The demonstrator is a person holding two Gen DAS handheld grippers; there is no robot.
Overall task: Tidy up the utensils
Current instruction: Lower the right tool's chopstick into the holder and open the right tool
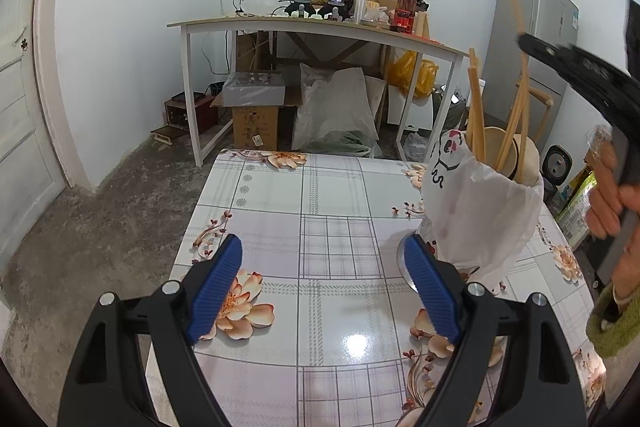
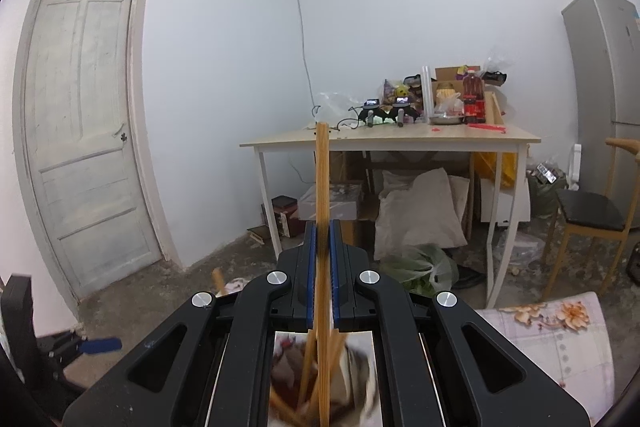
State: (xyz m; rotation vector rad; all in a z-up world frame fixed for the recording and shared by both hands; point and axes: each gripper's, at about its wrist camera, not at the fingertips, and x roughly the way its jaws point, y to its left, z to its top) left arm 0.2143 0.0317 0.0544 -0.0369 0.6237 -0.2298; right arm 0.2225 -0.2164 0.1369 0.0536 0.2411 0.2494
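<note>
My left gripper (image 1: 323,242) hovers open over the floral tablecloth (image 1: 320,211), nothing between its blue pads. A shiny metal spoon bowl (image 1: 400,261) peeks out behind its right finger. Just right of it stands a utensil holder wrapped in a white plastic bag (image 1: 480,215), with several wooden chopsticks (image 1: 476,115) sticking up from it. My right gripper (image 2: 322,229) is shut on one wooden chopstick (image 2: 322,179), held upright above the blurred holder (image 2: 356,379). In the left wrist view that right gripper (image 1: 525,41) reaches in from the upper right, its chopstick (image 1: 517,11) poking above the tips.
A person's hand (image 1: 606,199) and green sleeve (image 1: 612,327) are at the table's right edge. Beyond the table stand a cluttered white-legged desk (image 2: 400,139), boxes and sacks (image 1: 336,107) under it, a grey fridge (image 1: 532,39), a wooden chair (image 2: 588,215) and a white door (image 2: 84,139).
</note>
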